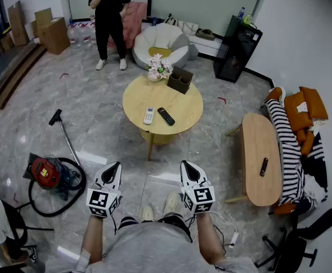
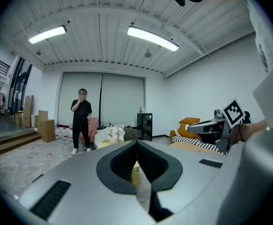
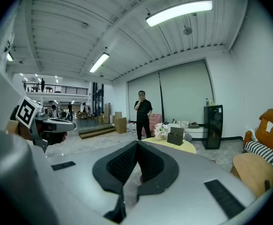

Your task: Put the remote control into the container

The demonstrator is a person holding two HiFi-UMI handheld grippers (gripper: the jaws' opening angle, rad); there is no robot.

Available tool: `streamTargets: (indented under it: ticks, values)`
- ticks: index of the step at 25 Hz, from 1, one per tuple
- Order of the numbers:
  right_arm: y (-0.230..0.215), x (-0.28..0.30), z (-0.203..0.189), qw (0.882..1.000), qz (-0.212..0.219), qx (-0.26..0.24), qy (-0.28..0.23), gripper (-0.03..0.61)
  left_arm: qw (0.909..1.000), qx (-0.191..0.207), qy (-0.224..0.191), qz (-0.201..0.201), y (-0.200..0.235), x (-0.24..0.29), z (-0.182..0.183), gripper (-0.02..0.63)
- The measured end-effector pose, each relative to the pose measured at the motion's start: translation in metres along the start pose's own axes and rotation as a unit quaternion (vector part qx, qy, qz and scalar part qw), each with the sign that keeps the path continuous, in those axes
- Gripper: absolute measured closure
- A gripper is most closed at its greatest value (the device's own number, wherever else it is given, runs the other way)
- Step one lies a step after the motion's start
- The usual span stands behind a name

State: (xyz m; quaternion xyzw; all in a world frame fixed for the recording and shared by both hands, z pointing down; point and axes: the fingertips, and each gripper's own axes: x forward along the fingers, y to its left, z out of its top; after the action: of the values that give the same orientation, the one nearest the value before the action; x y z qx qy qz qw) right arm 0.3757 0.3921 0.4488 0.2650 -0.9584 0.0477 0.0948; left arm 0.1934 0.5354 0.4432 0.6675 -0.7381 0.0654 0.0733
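Note:
On the round wooden table (image 1: 184, 104) lie a white remote control (image 1: 148, 115) and a black remote control (image 1: 166, 116). At the table's far edge stands a dark brown container (image 1: 180, 79) beside a bunch of flowers (image 1: 159, 68). Both grippers hang well short of the table, over the floor. My left gripper (image 1: 115, 165) and my right gripper (image 1: 186, 164) are both shut with nothing in them. In the right gripper view the container (image 3: 176, 136) and table (image 3: 185, 146) show beyond the shut jaws of the right gripper (image 3: 137, 144). The left gripper (image 2: 137, 143) hides most of the table in its own view.
A red vacuum cleaner (image 1: 47, 173) with hose lies on the floor at left. An oval side table (image 1: 257, 147) holding a dark remote (image 1: 263, 166) stands at right, beside a striped couch (image 1: 288, 152). A person (image 1: 110, 16) stands behind the table near a white beanbag chair (image 1: 163, 38).

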Motion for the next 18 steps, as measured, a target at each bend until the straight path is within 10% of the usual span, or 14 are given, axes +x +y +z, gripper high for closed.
streamTargets:
  ticks: [18]
  values:
    - [0.017, 0.03, 0.005, 0.999, 0.04, 0.007, 0.013, 0.571, 0.9999, -0.01, -0.007, 0.009, 0.015, 0.003, 0.006, 0.606]
